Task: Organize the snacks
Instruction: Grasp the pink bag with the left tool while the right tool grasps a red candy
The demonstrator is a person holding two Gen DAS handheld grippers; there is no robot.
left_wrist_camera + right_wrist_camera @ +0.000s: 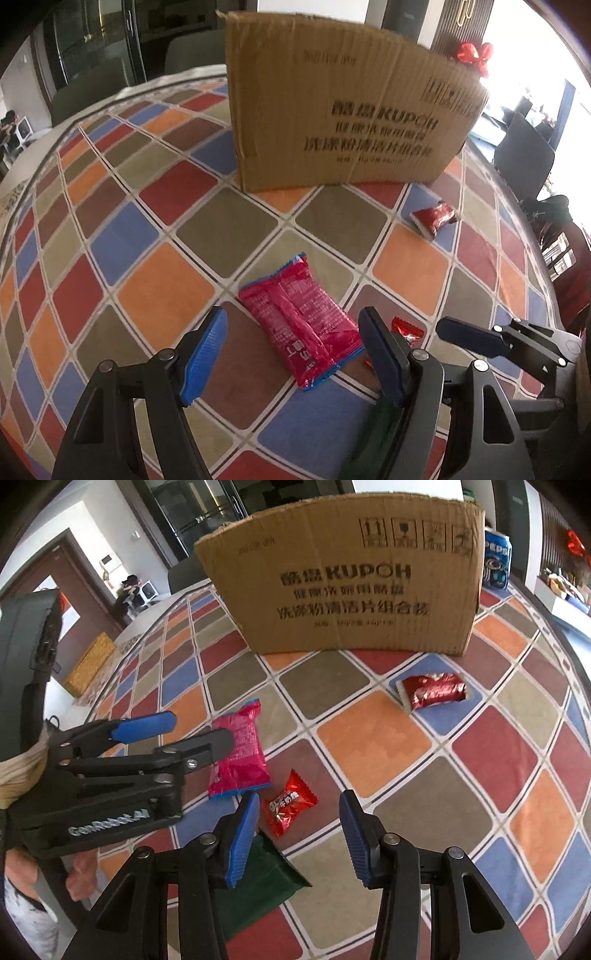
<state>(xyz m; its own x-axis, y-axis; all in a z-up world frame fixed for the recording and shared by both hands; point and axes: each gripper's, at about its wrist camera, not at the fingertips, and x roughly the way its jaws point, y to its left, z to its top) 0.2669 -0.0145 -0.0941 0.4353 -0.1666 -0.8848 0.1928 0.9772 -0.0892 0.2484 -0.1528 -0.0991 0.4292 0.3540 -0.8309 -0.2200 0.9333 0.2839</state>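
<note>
On the bench, covered with a cloth of coloured squares, four wrapped snacks lie in front of a cardboard box.

- Cardboard box: stands upright toward the far side of the bench, printed face toward both cameras. A blue soda can shows just behind its right edge in the right wrist view.
- Pink snack packet: lies flat on the cloth, directly between the blue pads of the left claw. Pads stand apart on either side of it; neither pad visibly presses the wrapper. Left claw is spread, nothing gripped.
- Small red candy: lies on the cloth just right of the pink snack packet, near but apart from it. It sits ahead of the right claw, closer to that claw's left pad. Right claw's pads are parted with a clear gap; no contact with the candy seen. Nothing pinched.
- Dark green packet: lies flat on the bench, partly hidden under the right claw's left finger; a pointed corner sticks out to the right.
- Dark red snack packet: lies alone on a blue square, near the box's right front corner, well apart from the other three.

In the right wrist view a person's hand grips the left claw's handle at lower left.
</note>
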